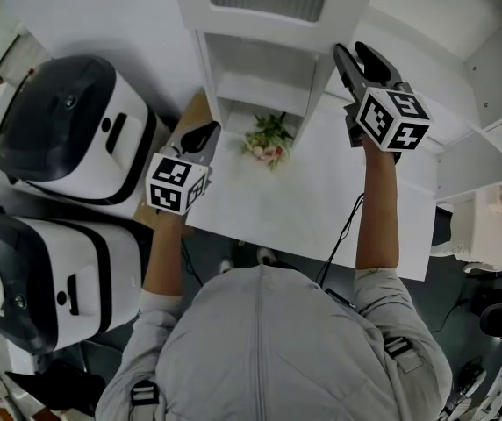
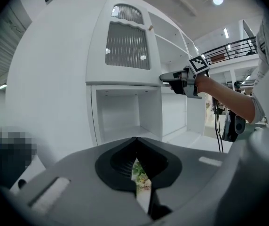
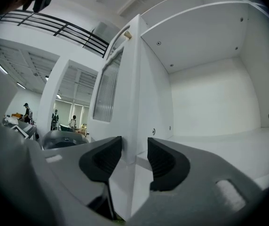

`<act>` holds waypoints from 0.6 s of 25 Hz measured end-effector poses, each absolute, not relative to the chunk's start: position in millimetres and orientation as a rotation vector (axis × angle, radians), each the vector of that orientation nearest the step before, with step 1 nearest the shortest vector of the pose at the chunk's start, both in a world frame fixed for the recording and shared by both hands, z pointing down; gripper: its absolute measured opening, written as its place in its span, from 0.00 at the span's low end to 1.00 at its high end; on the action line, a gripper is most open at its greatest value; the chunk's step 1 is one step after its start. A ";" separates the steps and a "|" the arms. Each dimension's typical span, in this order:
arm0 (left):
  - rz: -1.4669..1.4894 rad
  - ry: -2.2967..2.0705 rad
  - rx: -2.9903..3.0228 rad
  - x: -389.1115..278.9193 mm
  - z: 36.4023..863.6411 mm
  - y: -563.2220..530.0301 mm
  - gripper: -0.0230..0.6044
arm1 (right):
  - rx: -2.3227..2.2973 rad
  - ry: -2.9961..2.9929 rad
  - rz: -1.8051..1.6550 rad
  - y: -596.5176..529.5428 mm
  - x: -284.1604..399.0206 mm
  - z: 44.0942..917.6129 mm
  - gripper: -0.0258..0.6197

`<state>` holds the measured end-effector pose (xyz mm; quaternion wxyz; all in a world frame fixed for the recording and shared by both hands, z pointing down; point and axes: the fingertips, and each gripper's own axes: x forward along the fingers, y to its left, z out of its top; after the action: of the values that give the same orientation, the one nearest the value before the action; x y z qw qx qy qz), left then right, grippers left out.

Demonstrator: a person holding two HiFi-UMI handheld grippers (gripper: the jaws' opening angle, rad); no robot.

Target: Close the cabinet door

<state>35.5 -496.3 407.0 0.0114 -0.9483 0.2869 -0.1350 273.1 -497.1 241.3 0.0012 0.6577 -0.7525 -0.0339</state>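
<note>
On a white surface [image 1: 321, 209] stood a white cabinet [image 2: 125, 112], its ribbed-glass cabinet door [image 3: 134, 79] ajar off the upper compartment, free edge pinched in the right tongs [image 3: 134, 157], while the left tongs [image 2: 135, 142], pressed together, hung near a flower sprig [image 1: 267, 140].

Light grey zip jacket [image 1: 268, 340], sleeves to elbows, black buckled straps [image 1: 145, 392]. Left gripper [image 1: 209, 131], right gripper [image 1: 357, 53]: dark grey, black-white marker cubes [image 1: 177, 184]. Black cable [image 1: 346, 228] beside right forearm.
</note>
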 end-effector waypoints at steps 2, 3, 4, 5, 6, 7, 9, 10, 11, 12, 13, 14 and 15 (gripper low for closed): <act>-0.410 0.890 -2.958 34.1 405.1 -496.3 0.07 | 2.070 -2.370 -0.093 -498.3 274.3 241.9 0.32; -0.403 0.885 -2.957 33.4 403.8 -495.6 0.07 | 2.076 -2.370 -0.086 -498.7 274.9 242.2 0.32; -0.393 0.880 -2.957 32.7 402.2 -494.7 0.07 | 2.085 -2.360 -0.085 -499.1 275.4 242.2 0.32; -0.383 0.874 -2.955 32.0 400.2 -493.7 0.07 | 2.097 -2.339 -0.088 -499.5 275.6 242.0 0.32; -0.372 0.867 -2.954 31.2 397.8 -492.5 0.07 | 2.112 -2.310 -0.093 -499.5 275.4 241.5 0.32; -0.362 0.858 -2.952 30.4 395.4 -491.1 0.07 | 2.126 -2.278 -0.098 -498.8 274.6 240.8 0.32; -0.348 0.836 -2.949 28.6 391.5 -487.7 0.07 | 2.146 -2.227 -0.114 -493.9 271.2 238.2 0.30; -0.343 0.828 -2.948 27.5 389.9 -486.3 0.07 | 2.153 -2.215 -0.123 -490.1 269.3 236.6 0.30; -0.336 0.821 -2.948 26.5 388.1 -485.2 0.07 | 2.160 -2.210 -0.129 -486.1 267.7 235.5 0.30; -0.328 0.814 -2.950 25.5 386.0 -484.2 0.07 | 2.167 -2.207 -0.129 -482.1 266.6 235.3 0.30; -0.318 0.805 -2.952 24.7 383.8 -483.1 0.07 | 2.174 -2.201 -0.126 -478.2 266.0 236.2 0.30; -0.308 0.795 -2.953 24.3 381.6 -481.9 0.07 | 2.182 -2.192 -0.122 -474.1 265.7 238.0 0.30; -0.301 0.782 -2.951 24.2 379.7 -480.8 0.07 | 2.191 -2.181 -0.117 -469.8 265.4 240.6 0.29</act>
<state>24.2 -480.8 379.7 0.0367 -0.9613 0.2546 -0.0982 265.4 -469.8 240.6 0.0242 0.7080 -0.7048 -0.0379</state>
